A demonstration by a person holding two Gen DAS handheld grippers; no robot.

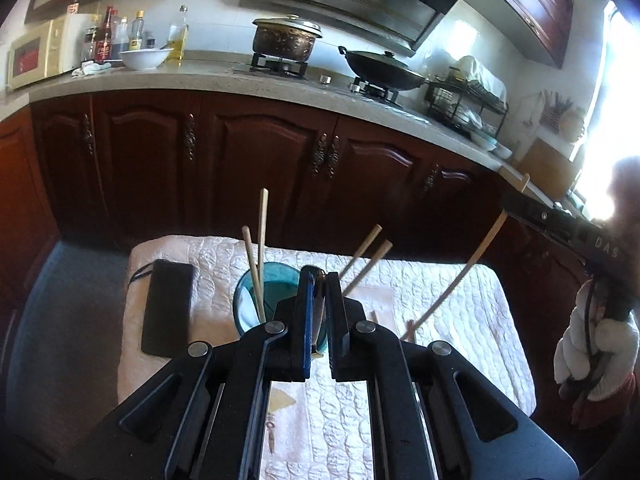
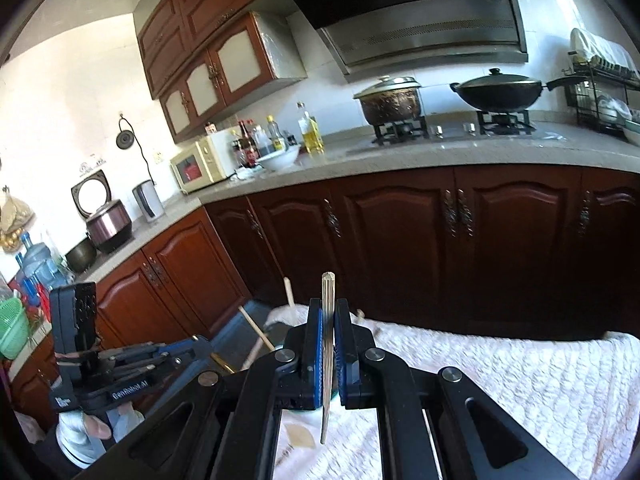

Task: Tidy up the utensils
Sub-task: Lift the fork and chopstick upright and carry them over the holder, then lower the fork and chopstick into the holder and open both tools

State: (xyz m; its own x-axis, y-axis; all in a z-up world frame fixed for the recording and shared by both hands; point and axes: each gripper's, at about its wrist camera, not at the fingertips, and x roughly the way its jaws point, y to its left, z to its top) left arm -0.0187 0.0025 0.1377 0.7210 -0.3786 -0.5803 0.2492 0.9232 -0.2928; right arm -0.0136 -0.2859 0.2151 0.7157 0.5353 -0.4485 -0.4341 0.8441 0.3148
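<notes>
Pale wooden chopsticks point(image 1: 256, 256) are leaning inside a teal cup point(image 1: 272, 292) on the quilted white cloth — two more point(image 1: 366, 258) are angling out at its right, another point(image 2: 328, 352) is standing upright in gripper jaws.

Five chopsticks point(image 1: 262, 216), one teal cup point(image 1: 276, 280), one black case point(image 1: 168, 308).

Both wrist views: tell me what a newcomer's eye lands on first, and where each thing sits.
The right gripper fills the foreground, shut on a pale chopstick standing upright between its pads. In the left wrist view, a teal cup holding wooden chopsticks stands on the white quilted cloth, just behind the left gripper. Behind, a lidded pot and black wok sit on the stove.
</notes>
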